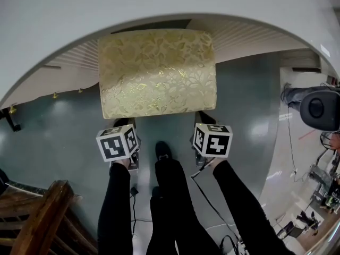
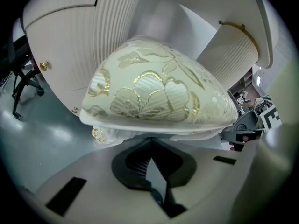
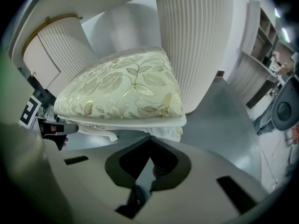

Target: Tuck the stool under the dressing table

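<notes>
The stool has a gold floral cushion on a white frame, and its far edge sits beneath the curved white top of the dressing table. My left gripper is at the stool's near left corner and my right gripper at its near right corner. In the left gripper view the jaws are shut, their tips against the underside of the seat rim of the stool. Likewise, the right gripper is shut just under the white rim of the stool.
Fluted white pedestals flank the knee space on both sides. A dark wooden piece of furniture stands at the near left. A camera and cables are at the right. The person's legs and shoe are between the grippers.
</notes>
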Motion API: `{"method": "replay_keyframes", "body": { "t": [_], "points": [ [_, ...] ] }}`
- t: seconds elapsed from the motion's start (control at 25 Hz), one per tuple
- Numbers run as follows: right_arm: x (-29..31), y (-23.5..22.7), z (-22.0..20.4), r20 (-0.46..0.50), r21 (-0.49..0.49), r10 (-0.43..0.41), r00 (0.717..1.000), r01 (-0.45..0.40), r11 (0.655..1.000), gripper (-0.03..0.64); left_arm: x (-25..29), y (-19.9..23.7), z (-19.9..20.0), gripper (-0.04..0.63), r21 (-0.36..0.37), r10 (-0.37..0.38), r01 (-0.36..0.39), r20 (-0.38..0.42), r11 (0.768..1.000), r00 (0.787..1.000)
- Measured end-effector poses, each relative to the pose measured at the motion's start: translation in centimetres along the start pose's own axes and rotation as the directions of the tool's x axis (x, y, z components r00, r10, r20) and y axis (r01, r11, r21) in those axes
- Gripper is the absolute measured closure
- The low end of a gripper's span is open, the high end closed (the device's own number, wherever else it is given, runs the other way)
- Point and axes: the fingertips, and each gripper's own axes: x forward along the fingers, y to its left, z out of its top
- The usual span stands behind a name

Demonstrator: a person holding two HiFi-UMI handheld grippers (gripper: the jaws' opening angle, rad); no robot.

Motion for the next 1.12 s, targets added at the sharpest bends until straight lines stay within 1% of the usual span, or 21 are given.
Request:
{"method": "replay_keyframes", "body": {
  "t": [0.24, 0.44, 0.64, 0.76, 0.92, 1.12],
  "points": [
    [-1.1, 1.2, -2.0, 0.004, 0.034, 0.028, 1.0, -0.028, 0.999, 0.612, -1.7, -0.2, -1.0, 0.588, 0.011, -0.007, 0.007, 0.025, 1.0, 1.0],
    [-2.4, 2.6, -3.4, 0.014, 0.009, 0.061, 0.998, -0.061, 0.998, 0.612, -3.4, -0.9, -2.8, 0.588, 0.007, -0.008, 0.008, 0.038, 1.0, 0.999],
    [-3.5, 3.5, -4.4, 0.025, 0.003, 0.107, 0.994, -0.108, 0.994, 0.612, -4.7, -1.6, -5.4, 0.588, 0.002, -0.012, 0.012, 0.028, 1.0, 1.0],
    [-4.3, 3.6, -4.9, 0.034, -0.008, 0.115, 0.993, -0.114, 0.993, 0.612, -5.5, -1.7, -6.6, 0.588, -0.012, -0.012, 0.012, 0.024, 1.0, 1.0],
    [-5.3, 3.4, -5.5, 0.047, -0.029, 0.111, 0.993, -0.11, 0.993, 0.612, -6.4, -1.8, -7.3, 0.588, -0.03, -0.009, 0.01, 0.038, 0.999, 0.999],
    [-6.3, 3.8, -6.7, 0.045, -0.046, 0.117, 0.992, -0.114, 0.992, 0.612, -7.5, -1.7, -7.4, 0.588, -0.025, -0.004, 0.006, 0.057, 1.0, 0.998]
  ]
}}
